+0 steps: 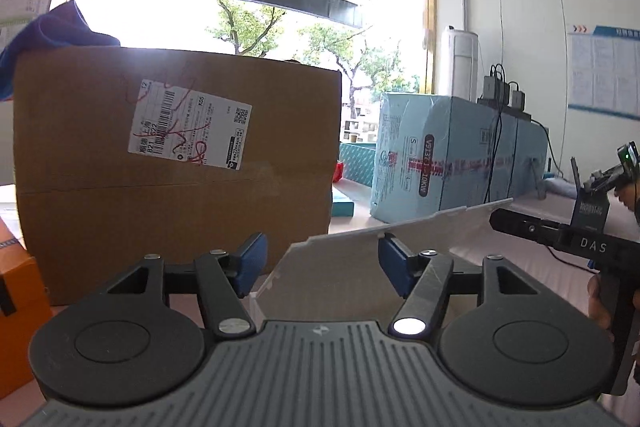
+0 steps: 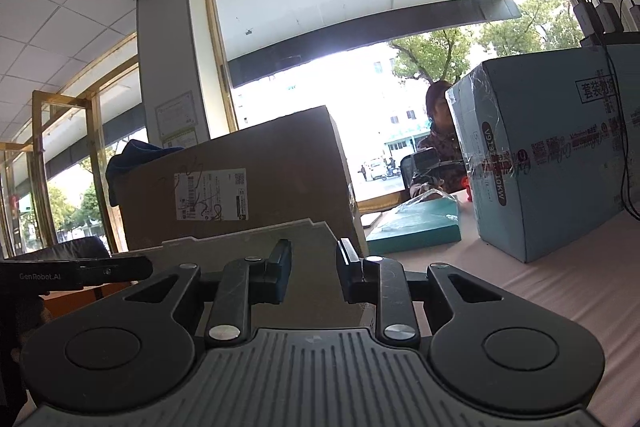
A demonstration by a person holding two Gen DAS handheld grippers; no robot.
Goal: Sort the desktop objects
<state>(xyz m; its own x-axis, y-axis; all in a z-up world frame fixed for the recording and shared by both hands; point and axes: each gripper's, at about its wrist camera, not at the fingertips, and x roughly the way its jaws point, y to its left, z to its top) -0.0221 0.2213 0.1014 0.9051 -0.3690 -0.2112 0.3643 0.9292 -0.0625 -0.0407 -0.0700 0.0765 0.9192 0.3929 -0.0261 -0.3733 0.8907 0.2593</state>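
the left gripper (image 1: 320,261) has its blue-padded fingers (image 1: 251,259) spread wide, with nothing between them. the right blue pad touches, or almost touches, the upper edge of a flat white plastic panel with notched edges (image 1: 340,271); i cannot tell if it really presses on it. the panel stands tilted in front of both grippers, above the pale pink worktop (image 2: 560,291).

the right gripper (image 2: 314,271) has its dark fingers (image 2: 280,269) at a narrower gap, and the same white panel (image 2: 256,239) is seen behind them, not clamped. in the left wrist view the right gripper shows at the right edge, with a hand (image 1: 598,301) around its handle.

behind the panel stands a big brown cardboard box with a white shipping label (image 1: 176,163), a blue cloth (image 1: 52,35) lying on its top. well to the right stands a light blue carton wrapped in tape (image 2: 552,155), and a flat teal box (image 2: 416,227) lies between them. a person (image 2: 440,139) sits behind the worktop.
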